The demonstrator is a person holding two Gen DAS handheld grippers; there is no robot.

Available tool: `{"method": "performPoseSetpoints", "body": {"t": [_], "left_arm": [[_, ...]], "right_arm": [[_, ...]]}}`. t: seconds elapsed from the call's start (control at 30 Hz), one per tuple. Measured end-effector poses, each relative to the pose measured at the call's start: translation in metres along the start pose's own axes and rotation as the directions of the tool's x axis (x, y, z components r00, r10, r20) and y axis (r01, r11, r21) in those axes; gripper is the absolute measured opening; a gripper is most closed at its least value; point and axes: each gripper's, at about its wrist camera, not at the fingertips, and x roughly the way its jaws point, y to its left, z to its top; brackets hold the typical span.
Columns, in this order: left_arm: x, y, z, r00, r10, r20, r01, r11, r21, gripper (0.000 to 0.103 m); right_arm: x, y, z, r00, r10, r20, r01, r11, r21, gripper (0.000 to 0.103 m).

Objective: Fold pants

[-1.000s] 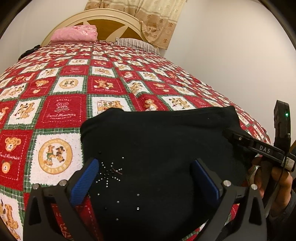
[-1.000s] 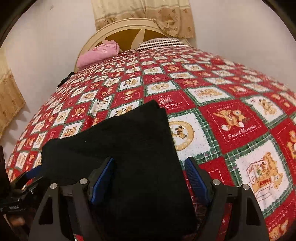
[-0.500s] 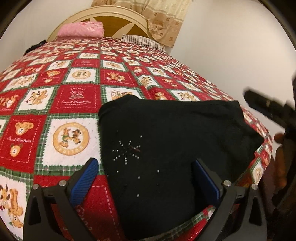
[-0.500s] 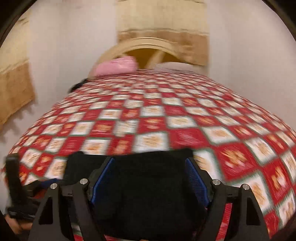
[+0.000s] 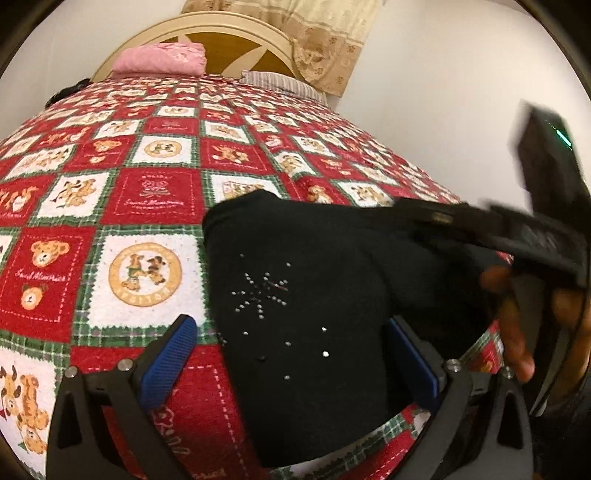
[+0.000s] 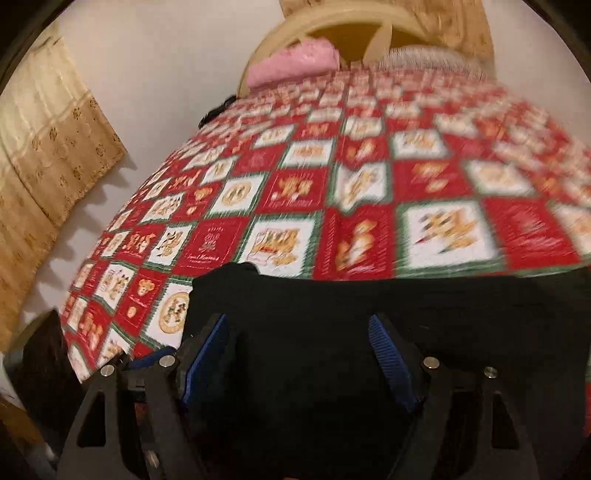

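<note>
The black pants (image 5: 314,295), with a small rhinestone star pattern, lie folded in a compact pile at the near edge of the bed. My left gripper (image 5: 295,354) is open, its blue pads wide apart just above the near end of the pile. My right gripper (image 6: 299,354) is open and empty over the black pants (image 6: 332,332). It also shows in the left wrist view (image 5: 480,229), reaching in from the right over the pile with a hand behind it.
The bed is covered by a red, white and green teddy-bear quilt (image 5: 147,192). A pink pillow (image 5: 162,62) and a striped pillow (image 5: 280,81) lie by the cream headboard (image 5: 221,33). A white wall runs along the right; a beige curtain (image 6: 48,155) hangs left.
The right gripper has swung sideways across the pile and now sits over its right part. The left gripper has drawn back a little; the pants lie as before.
</note>
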Motion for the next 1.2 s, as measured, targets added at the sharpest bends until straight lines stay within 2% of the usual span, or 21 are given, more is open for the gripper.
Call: {"method": "performPoseSetpoints", "body": {"t": [0.1, 0.17, 0.23, 0.3, 0.43, 0.57, 0.67, 0.8, 0.9, 1.2], "left_arm": [[-0.003, 0.005, 0.004, 1.000, 0.016, 0.015, -0.016, 1.000, -0.018, 0.103], [0.000, 0.011, 0.006, 1.000, 0.013, 0.002, -0.013, 0.999, -0.045, 0.103], [0.001, 0.013, 0.007, 1.000, 0.006, 0.003, -0.006, 0.999, -0.053, 0.103], [0.002, 0.012, 0.008, 1.000, 0.013, 0.001, -0.013, 0.999, -0.051, 0.103], [0.002, 0.010, 0.013, 1.000, 0.023, 0.001, -0.023, 0.999, -0.041, 0.103], [0.004, 0.016, 0.020, 1.000, 0.002, -0.008, -0.002, 0.999, -0.052, 0.103], [0.011, 0.019, 0.021, 0.999, -0.016, -0.034, 0.014, 0.998, -0.064, 0.103], [0.017, 0.014, 0.024, 0.999, -0.007, -0.044, 0.006, 0.999, -0.038, 0.103], [0.023, 0.011, 0.025, 0.998, 0.003, -0.057, -0.004, 1.000, -0.022, 0.103], [0.032, 0.007, 0.029, 0.995, 0.025, -0.094, -0.023, 1.000, 0.018, 0.103]], "right_arm": [[-0.041, -0.015, -0.012, 0.987, -0.120, 0.103, 0.122, 0.992, -0.012, 0.079], [-0.069, -0.038, -0.025, 0.980, -0.149, 0.135, 0.144, 0.988, 0.050, 0.079], [-0.083, -0.061, -0.041, 0.981, -0.152, 0.121, 0.138, 0.984, 0.111, 0.079], [-0.085, -0.076, -0.061, 0.980, -0.181, 0.086, 0.167, 0.974, 0.153, 0.078], [-0.083, -0.073, -0.079, 0.964, -0.256, 0.067, 0.250, 0.965, 0.083, 0.078], [-0.102, -0.075, -0.075, 0.974, -0.201, 0.108, 0.189, 0.976, 0.110, 0.077], [-0.117, -0.090, -0.071, 0.960, -0.221, 0.174, 0.193, 0.967, 0.164, 0.077], [-0.106, -0.115, -0.068, 0.968, -0.218, 0.125, 0.184, 0.954, 0.238, 0.067], [-0.093, -0.128, -0.068, 0.978, -0.188, 0.088, 0.158, 0.949, 0.274, 0.065], [-0.070, -0.128, -0.060, 0.986, -0.125, 0.112, 0.092, 0.960, 0.263, 0.064]]}}
